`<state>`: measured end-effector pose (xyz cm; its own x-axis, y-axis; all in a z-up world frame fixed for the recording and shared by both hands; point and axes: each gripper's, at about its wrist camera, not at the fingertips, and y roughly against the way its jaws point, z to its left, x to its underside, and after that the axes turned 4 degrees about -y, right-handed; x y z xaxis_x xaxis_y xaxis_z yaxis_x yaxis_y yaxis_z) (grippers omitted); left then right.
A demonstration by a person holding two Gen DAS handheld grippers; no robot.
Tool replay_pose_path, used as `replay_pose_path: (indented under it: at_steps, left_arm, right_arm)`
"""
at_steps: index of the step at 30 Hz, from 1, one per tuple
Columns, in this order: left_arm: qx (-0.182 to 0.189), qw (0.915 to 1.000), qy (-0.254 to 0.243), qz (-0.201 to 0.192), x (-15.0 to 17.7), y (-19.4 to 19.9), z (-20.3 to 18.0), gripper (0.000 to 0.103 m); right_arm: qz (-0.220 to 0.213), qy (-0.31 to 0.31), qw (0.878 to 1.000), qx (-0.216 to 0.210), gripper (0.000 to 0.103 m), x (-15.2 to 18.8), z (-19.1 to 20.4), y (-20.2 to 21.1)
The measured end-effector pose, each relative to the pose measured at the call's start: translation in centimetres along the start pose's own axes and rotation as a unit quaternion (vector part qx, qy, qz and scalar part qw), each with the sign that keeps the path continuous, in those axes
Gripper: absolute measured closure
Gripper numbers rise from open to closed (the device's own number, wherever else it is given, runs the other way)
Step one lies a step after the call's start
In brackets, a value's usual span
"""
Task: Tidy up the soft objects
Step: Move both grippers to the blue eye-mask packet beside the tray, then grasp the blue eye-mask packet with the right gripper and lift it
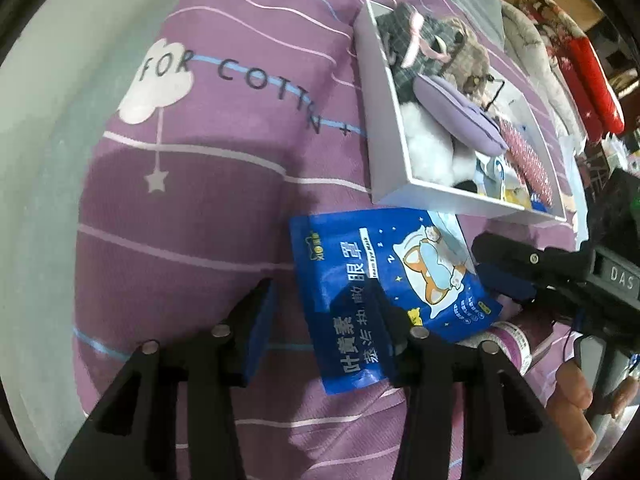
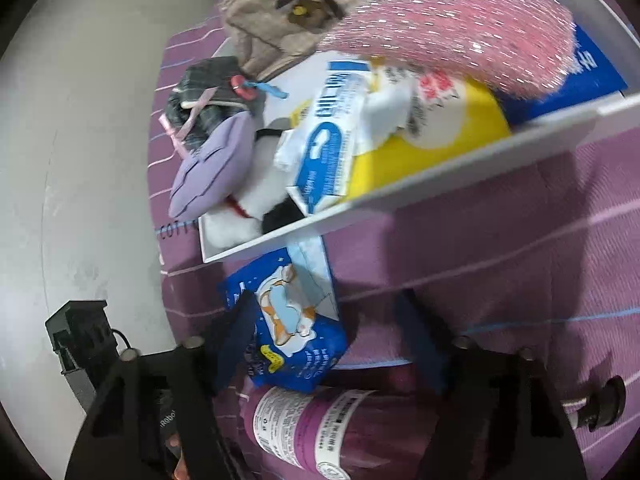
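A blue eye-mask packet (image 1: 384, 288) lies on the purple bedsheet just in front of a white tray (image 1: 384, 120). It also shows in the right wrist view (image 2: 288, 328). My left gripper (image 1: 324, 320) is open, its right finger over the packet's edge. My right gripper (image 2: 332, 344) is open around the packet's corner and shows in the left wrist view (image 1: 504, 264). A purple packaged roll (image 2: 312, 428) lies under the right gripper. The tray (image 2: 400, 196) holds a lilac pouch (image 2: 212, 176), a pink glittery item (image 2: 460, 28), a yellow packet (image 2: 432, 136) and plush items.
The purple striped sheet (image 1: 192, 220) covers the bed, with a pale wall to the left. Red and grey cloth (image 1: 576, 64) lies beyond the tray. A beige bag with a bow (image 2: 280, 20) sits at the tray's far end.
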<state>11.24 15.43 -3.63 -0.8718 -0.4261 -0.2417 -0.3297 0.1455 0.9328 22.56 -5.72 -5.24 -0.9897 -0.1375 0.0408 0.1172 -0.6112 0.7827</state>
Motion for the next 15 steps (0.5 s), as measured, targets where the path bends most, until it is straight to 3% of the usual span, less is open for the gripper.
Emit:
replay_pose_path:
  at_steps: [2, 5, 11, 13, 15]
  left_arm:
    - [0.0, 0.9999, 0.01, -0.001, 0.0, 0.3, 0.6, 0.066]
    - [0.001, 0.9999, 0.01, -0.002, 0.1, 0.5, 0.8, 0.068]
    - [0.001, 0.9999, 0.011, -0.003, 0.3, 0.7, 0.7, 0.068]
    - [0.005, 0.9999, 0.015, -0.003, 0.4, 0.7, 0.9, 0.068]
    - [0.011, 0.9998, 0.019, -0.003, 0.2, 0.6, 0.8, 0.068]
  right_arm:
    - [0.006, -0.003, 1.0, -0.013, 0.04, -0.1, -0.2, -0.1]
    - [0.031, -0.005, 0.999, -0.036, 0.049, -0.3, -0.2, -0.6]
    - [0.034, 0.012, 0.999, 0.001, 0.05, 0.5, 2.0, -2.4]
    - [0.045, 0.009, 0.998, -0.03, 0.068, 0.6, 2.2, -2.8]
    - [0.058, 0.006, 0.997, -0.057, 0.08, 0.8, 2.4, -3.1]
